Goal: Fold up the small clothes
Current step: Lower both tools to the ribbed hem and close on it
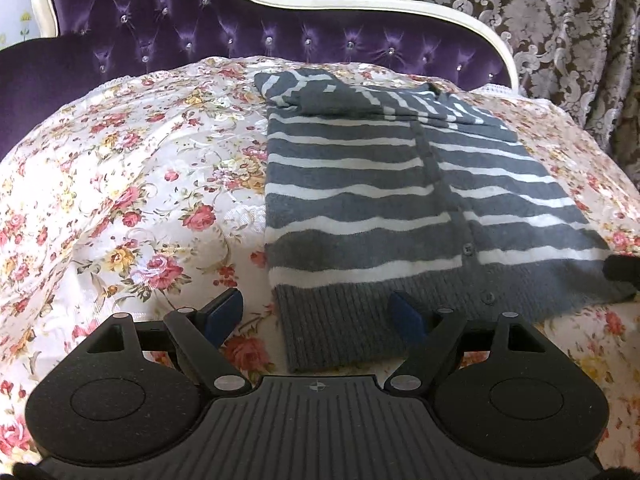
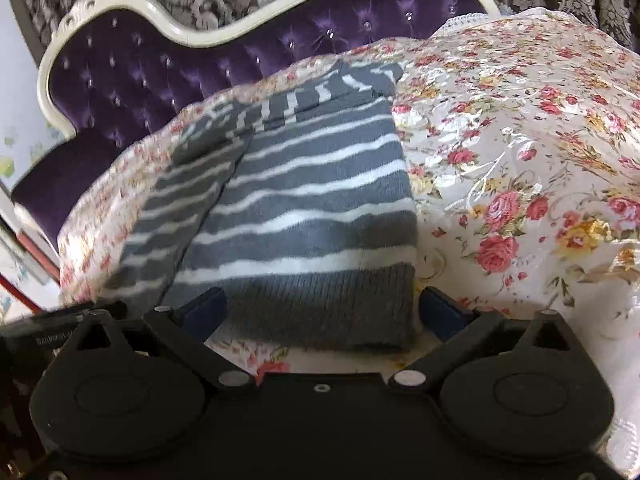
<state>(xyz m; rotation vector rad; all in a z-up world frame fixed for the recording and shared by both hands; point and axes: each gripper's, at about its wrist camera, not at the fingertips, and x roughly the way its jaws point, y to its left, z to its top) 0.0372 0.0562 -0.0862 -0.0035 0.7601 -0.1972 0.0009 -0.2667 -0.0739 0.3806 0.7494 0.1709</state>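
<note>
Striped cardigan (image 1: 360,200) laid on floral bedspread (image 1: 140,184); purple tufted headboard (image 1: 240,40) at 12 o'clock. Left hand-held gripper (image 1: 320,312) and right hand-held gripper (image 2: 320,312) held wide, hem between, ungripped.

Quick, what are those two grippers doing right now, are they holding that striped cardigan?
Left gripper: open, holding nothing, poised at the cardigan's ribbed hem.
Right gripper: open, holding nothing, straddling the hem's other corner.

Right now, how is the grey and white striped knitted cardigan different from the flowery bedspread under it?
The grey and white striped knitted cardigan is fuzzy with straight bands; the flowery bedspread is shiny with pink and yellow roses. The cardigan is small and partly folded, sleeves across its top; the bedspread covers the whole bed. Both are soft cloth.
</note>
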